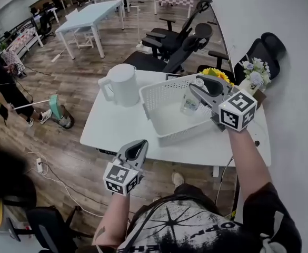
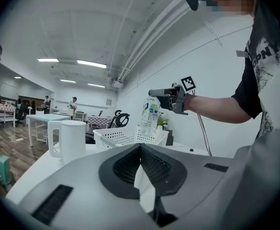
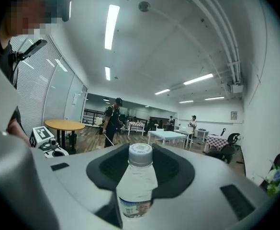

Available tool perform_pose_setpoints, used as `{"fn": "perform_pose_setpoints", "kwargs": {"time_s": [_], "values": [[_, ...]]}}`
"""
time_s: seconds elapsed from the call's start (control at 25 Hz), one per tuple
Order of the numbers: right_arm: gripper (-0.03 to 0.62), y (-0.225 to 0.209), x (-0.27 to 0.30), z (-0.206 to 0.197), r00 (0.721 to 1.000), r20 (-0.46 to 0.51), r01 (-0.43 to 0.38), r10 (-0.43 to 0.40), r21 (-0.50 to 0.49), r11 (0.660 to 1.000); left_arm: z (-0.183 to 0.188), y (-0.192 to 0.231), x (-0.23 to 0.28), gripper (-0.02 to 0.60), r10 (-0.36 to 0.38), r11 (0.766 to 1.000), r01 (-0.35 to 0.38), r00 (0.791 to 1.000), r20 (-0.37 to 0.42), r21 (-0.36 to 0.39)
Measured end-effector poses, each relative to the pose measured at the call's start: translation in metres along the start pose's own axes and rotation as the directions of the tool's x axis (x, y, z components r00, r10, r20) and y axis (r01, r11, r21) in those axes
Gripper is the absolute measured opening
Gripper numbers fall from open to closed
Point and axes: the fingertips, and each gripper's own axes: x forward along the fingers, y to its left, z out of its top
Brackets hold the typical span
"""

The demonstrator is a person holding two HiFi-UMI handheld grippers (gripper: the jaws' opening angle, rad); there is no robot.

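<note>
My right gripper point(image 1: 197, 92) is shut on a clear water bottle point(image 1: 188, 105) with a white cap and holds it upright over the right side of a white perforated basket point(image 1: 155, 94). In the right gripper view the bottle point(image 3: 136, 183) stands between the jaws, cap up. My left gripper point(image 1: 136, 149) hangs off the front edge of the white table point(image 1: 111, 128), its jaws closed together with nothing in them. From the left gripper view point(image 2: 140, 147) I see the bottle point(image 2: 150, 116) above the basket point(image 2: 125, 137).
A white kettle point(image 1: 120, 84) stands on the table left of the basket. Sunflowers point(image 1: 217, 75) and a white bouquet point(image 1: 254, 71) sit at the table's far right. Black office chairs point(image 1: 177, 44) crowd behind the table. People stand at the far left.
</note>
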Motion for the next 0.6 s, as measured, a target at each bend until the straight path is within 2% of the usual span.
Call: {"fn": "perform_pose_setpoints", "kwargs": {"time_s": [0.28, 0.6], "values": [[0.161, 0.006, -0.068, 0.006, 0.993, -0.006, 0.116, -0.116, -0.002, 0.993, -0.003, -0.030, -0.004, 0.009, -0.110, 0.994, 0.110, 0.994, -0.011, 0.019], [0.161, -0.001, -0.134, -0.024, 0.969, -0.054, 0.244, -0.241, 0.043, 0.969, -0.010, -0.070, 0.019, 0.009, -0.230, 0.973, 0.231, 0.973, -0.032, 0.026]]}}
